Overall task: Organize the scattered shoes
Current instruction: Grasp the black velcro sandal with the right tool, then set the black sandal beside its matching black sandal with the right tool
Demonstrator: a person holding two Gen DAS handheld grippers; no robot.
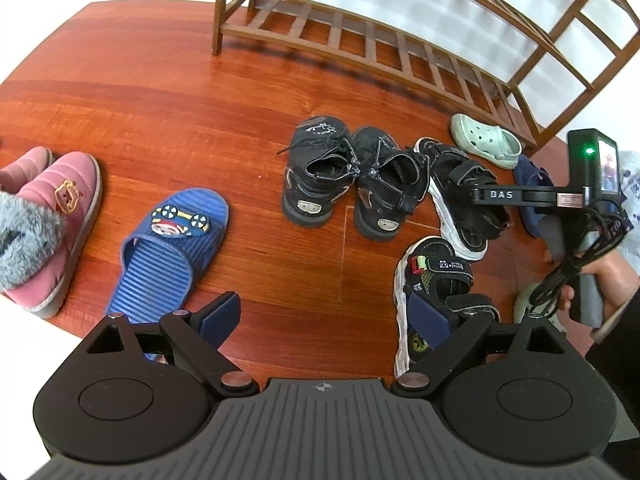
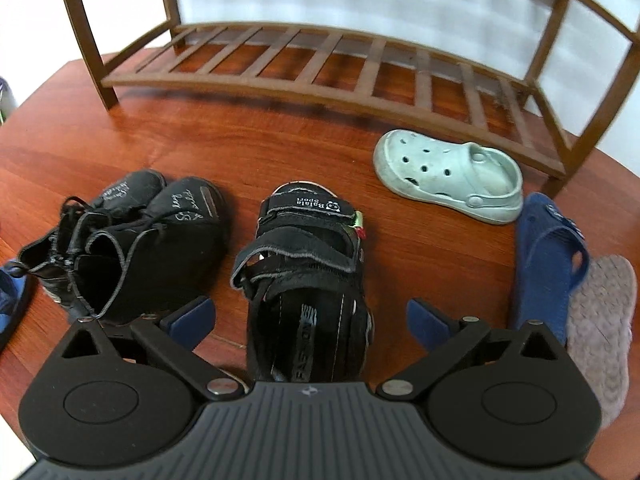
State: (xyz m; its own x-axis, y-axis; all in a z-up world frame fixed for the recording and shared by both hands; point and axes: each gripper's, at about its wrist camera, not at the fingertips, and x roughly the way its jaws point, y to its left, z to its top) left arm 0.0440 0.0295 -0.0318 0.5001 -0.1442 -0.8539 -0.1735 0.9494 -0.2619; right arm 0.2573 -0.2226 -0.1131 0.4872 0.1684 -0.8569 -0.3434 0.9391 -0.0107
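In the right wrist view my right gripper stands wide open over a black strap sandal. The sandal lies between the blue pads, which do not touch it. A pair of black lace boots sits to its left. In the left wrist view my left gripper is open above bare wood. Its right pad overlaps a second black sandal with a white sole. A blue cartoon slipper lies to its left. The empty wooden shoe rack stands behind.
A mint clog lies in front of the rack, with a blue slipper and an upturned pinkish sole at the right. Pink furry slippers sit at the far left. A hand holds the other gripper's handle at the right edge.
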